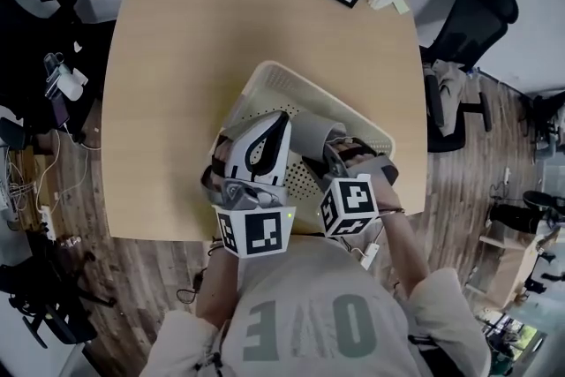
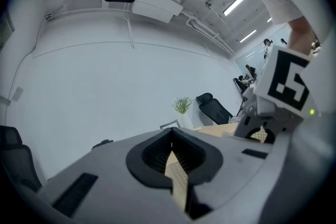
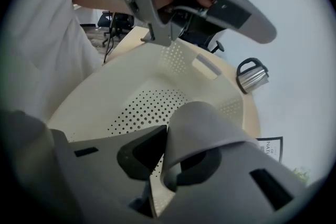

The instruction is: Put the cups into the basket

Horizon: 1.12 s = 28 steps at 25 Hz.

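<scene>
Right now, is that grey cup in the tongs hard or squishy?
Probably squishy: the grey cup looks bent where the right tongs pinch its wall. Likely light too, since a pinch on one edge holds it over the basket. I'd guess it wouldn't crack if dropped.

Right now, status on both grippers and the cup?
Left gripper shut on basket rim. Right gripper shut on grey cup, over basket. Nothing in the way.

— We see bright, even overhead light; long white ceiling strip lights [image 2: 239, 1] burn out at one o'clock in the left gripper view.
— Agreed. We find only faint shadows on the pale wooden table [image 1: 177, 57]. Both gripper views bend and darken at their rims, and the smooth grey cup [image 3: 202, 128] looks soft up close.
</scene>
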Each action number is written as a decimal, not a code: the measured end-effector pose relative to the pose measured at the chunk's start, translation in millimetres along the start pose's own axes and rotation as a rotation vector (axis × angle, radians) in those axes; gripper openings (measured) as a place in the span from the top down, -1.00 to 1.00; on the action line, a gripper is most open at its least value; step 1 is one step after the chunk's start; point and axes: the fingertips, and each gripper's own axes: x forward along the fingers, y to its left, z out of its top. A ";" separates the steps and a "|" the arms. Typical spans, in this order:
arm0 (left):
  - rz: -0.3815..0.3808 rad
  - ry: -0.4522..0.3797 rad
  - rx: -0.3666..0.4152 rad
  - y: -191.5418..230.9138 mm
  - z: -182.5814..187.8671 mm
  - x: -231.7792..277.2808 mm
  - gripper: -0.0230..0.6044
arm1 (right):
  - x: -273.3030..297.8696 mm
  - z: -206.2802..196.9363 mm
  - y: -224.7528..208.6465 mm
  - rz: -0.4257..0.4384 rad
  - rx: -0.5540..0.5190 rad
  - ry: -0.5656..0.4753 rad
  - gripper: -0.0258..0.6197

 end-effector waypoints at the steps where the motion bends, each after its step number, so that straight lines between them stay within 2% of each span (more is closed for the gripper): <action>1: -0.002 -0.002 -0.010 0.8 -0.4 -0.7 0.90 | 6.0 -0.6 5.7 0.026 -0.017 0.022 0.79; 6: -0.011 -0.010 -0.030 3.2 -0.8 -3.5 0.90 | 29.6 -5.3 32.7 0.129 -0.070 0.081 0.79; 11: -0.009 -0.008 -0.023 4.5 -2.1 -4.2 0.90 | 48.3 -23.4 46.2 0.161 -0.068 0.171 0.79; 19: -0.033 0.002 0.000 -1.8 -2.8 -2.1 0.90 | 60.0 -36.1 62.4 0.222 -0.065 0.223 0.79; 23: -0.045 0.010 -0.011 -2.5 -5.1 0.5 0.90 | 64.5 -37.4 62.7 0.210 -0.048 0.229 0.79; 28: -0.054 0.016 -0.004 -6.1 -5.3 0.5 0.90 | 60.1 -27.7 61.4 0.230 0.060 0.159 0.74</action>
